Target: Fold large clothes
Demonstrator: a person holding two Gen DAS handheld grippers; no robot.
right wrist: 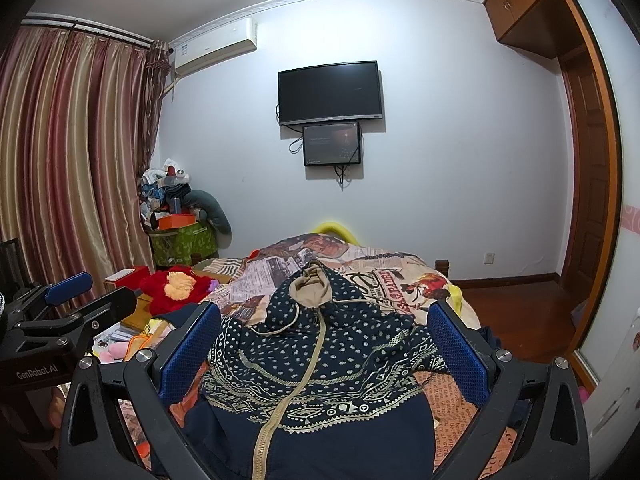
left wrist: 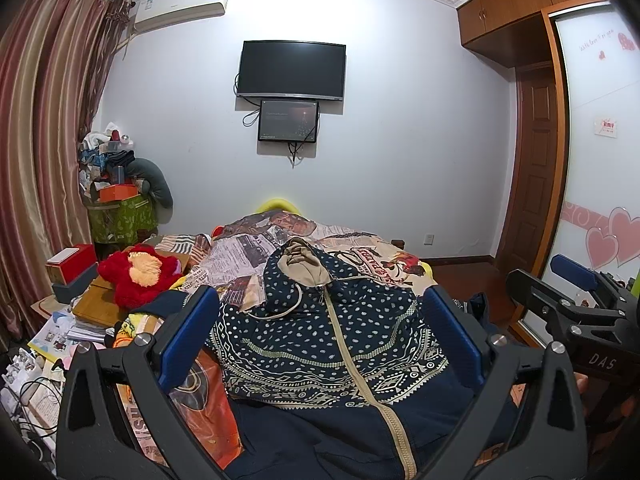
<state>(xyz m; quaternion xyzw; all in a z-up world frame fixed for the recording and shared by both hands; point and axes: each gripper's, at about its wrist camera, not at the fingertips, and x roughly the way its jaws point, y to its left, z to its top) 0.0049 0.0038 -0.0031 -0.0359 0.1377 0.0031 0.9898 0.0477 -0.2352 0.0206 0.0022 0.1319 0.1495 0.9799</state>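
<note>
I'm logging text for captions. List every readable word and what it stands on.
"DAS": on the right claw, seen from the left wrist view.
"GenRobot.AI": on the left claw, seen from the right wrist view.
Bedsheet print, wardrobe door script and stickers, air conditioner label: too blurred to read.

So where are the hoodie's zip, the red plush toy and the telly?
hoodie zip (left wrist: 340,332), left wrist view, mid-chest stretch.
red plush toy (left wrist: 138,274), left wrist view, its middle.
telly (right wrist: 330,92), right wrist view, screen centre.
</note>
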